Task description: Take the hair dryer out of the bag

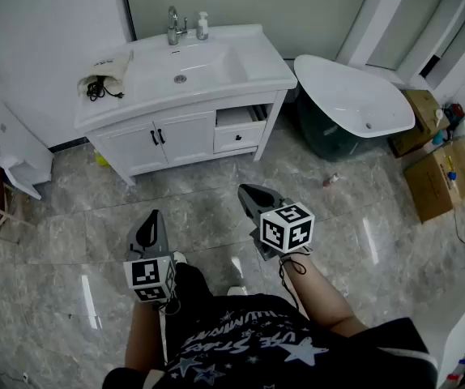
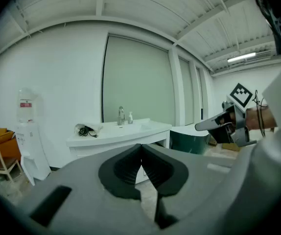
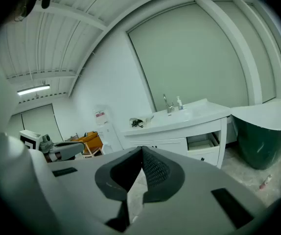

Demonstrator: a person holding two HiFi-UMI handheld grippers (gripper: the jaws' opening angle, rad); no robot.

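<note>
1. Nearest: left gripper [image 1: 152, 215] and right gripper [image 1: 247, 191], each with jaws closed together on nothing, held over the tiled floor [image 1: 46, 282] and aimed at the vanity [image 1: 185, 133]
2. Vanity stands well apart from both grippers
3. Farthest: cloth bag [image 1: 107, 71] on the counter's left end, long axis along the counter, black cord [image 1: 96, 92] spilling at its near-left end; hair dryer not visible, presumably inside
4. Bag lies ahead and left; left gripper is nearer

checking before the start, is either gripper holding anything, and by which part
Nothing is held. The left gripper and right gripper are both shut on nothing; the cream cloth bag lies apart on the white vanity counter.
</note>
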